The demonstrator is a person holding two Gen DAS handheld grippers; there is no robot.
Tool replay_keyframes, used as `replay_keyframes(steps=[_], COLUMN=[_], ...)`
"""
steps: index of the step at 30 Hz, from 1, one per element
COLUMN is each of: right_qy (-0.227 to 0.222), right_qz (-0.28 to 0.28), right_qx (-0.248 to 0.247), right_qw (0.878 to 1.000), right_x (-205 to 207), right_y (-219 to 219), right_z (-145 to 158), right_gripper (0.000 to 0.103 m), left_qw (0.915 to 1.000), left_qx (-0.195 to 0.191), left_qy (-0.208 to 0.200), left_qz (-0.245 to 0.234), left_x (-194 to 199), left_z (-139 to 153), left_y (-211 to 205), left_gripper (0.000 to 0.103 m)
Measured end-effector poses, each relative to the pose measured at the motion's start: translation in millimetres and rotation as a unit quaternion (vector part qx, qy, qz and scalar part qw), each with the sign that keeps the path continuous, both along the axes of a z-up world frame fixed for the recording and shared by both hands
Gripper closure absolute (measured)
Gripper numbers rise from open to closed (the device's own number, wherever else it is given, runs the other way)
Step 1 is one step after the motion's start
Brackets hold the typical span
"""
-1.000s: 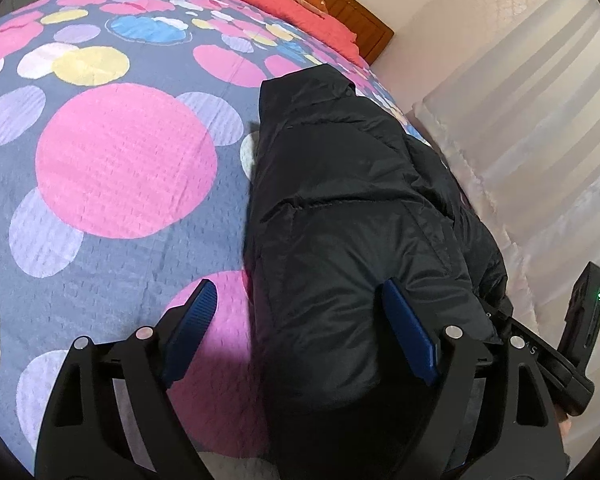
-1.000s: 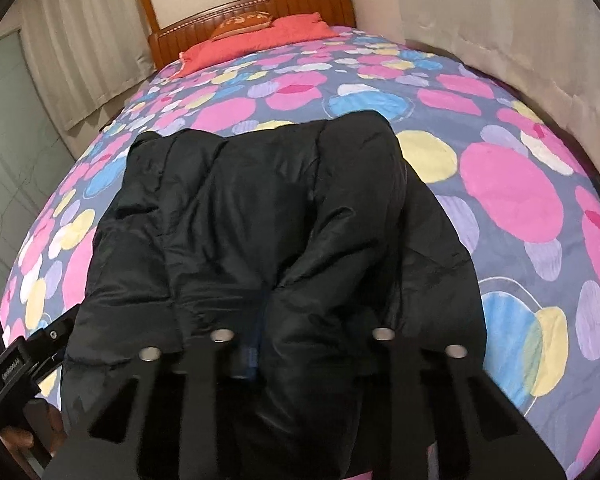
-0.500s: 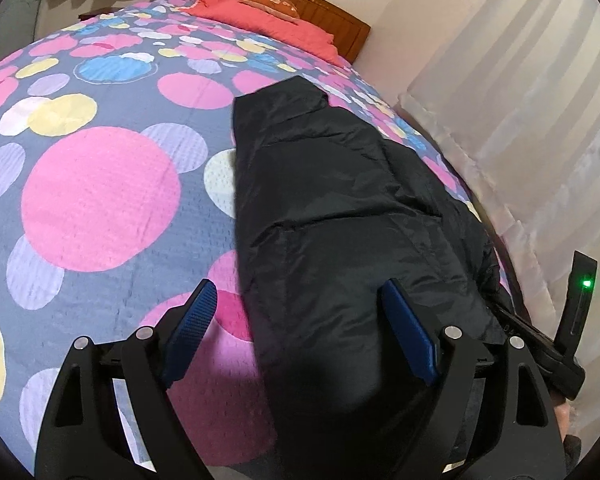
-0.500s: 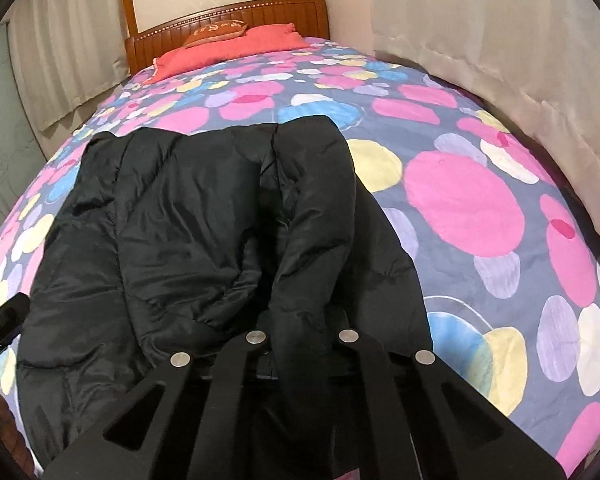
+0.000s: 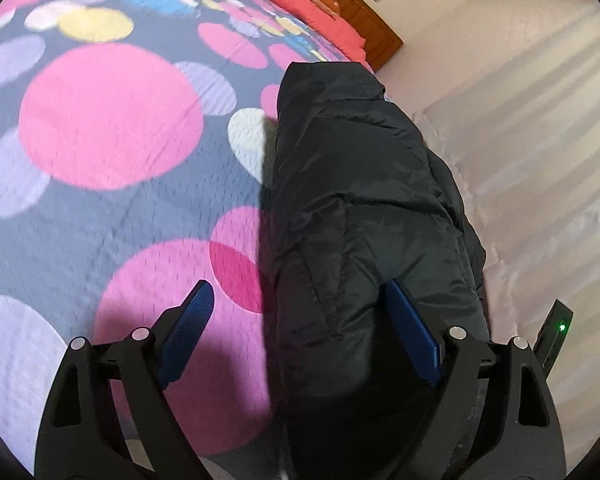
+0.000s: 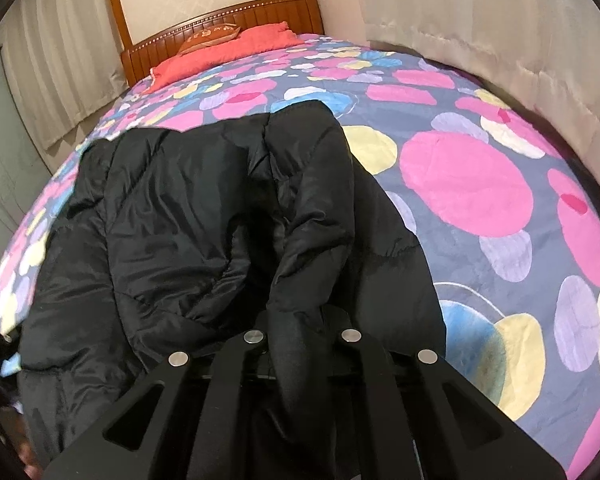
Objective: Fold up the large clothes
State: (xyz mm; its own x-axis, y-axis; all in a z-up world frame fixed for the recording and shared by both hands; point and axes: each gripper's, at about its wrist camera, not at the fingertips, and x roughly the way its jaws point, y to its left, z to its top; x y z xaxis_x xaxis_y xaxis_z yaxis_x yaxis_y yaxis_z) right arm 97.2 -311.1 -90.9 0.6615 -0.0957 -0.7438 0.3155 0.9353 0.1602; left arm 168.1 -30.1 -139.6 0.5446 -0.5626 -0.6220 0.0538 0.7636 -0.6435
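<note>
Black puffer jacket (image 6: 204, 232) lies lengthwise along one side edge of the bed (image 6: 480, 184), hem end at the foot edge. Right gripper (image 6: 300, 320) is closed on a raised ridge of jacket fabric. Left gripper (image 5: 300, 316) is wide open, holding nothing, straddling the jacket's long edge. Judgement: carry the pinched panel low and flat across; left should pin the fold line. Quilt beyond lies open; curtain (image 5: 520, 140) is close beside the jacket.

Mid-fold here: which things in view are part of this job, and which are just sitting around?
Part of the job:
black puffer jacket
right gripper, shut on a jacket fold
left gripper, open over the jacket's edge
bedspread, the folding surface

Just there:
red pillow
headboard
curtains
</note>
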Motion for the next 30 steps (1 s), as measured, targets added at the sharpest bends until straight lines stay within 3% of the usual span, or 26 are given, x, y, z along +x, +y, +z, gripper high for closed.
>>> replay_keyframes(steps=[3,5,7,10,15,20,21,22,24,30], right_qy=[-0.004,-0.008,-0.016,-0.029,-0.014,0.003,0.007,0.011,0.017,0.007], right_qz=[0.0,0.002,0.003,0.004,0.026,0.049,0.054,0.061,0.063,0.061], right_qx=[0.023,0.036,0.049,0.07,0.152,0.156,0.155,0.155,0.154,0.158], right_qw=[1.0,0.999,0.999,0.997,0.988,0.987,0.986,0.986,0.986,0.986], right_x=[-4,-8,-13,-20,-12,-2,0,2,3,2], right_y=[-5,-6,-9,-15,-22,-7,-5,-3,1,-4], right_z=[6,11,17,22,10,1,0,-2,-3,3], right_gripper=[0.088,0.074,0.048,0.034,0.033,0.033,0.036,0.048,0.053,0.053], left_qw=[1.0,0.9999,0.9999,0.9998,0.9989,0.9999,0.9999,0.9999,0.9999,0.9999], left_qx=[0.0,-0.001,-0.006,-0.019,-0.042,-0.014,-0.008,-0.006,-0.008,-0.013], left_qy=[-0.005,-0.007,-0.004,0.004,0.022,0.007,0.004,0.003,0.005,0.007], left_qz=[-0.007,-0.01,-0.011,-0.01,-0.008,-0.007,-0.008,-0.009,-0.01,0.001], left_x=[2,3,4,4,6,5,5,6,7,3], left_z=[1,2,2,-1,-8,-3,-2,-2,-2,0], left_y=[-3,-6,-7,-5,-4,-6,-7,-7,-8,-6], left_gripper=[0.016,0.016,0.016,0.016,0.014,0.014,0.014,0.014,0.014,0.014])
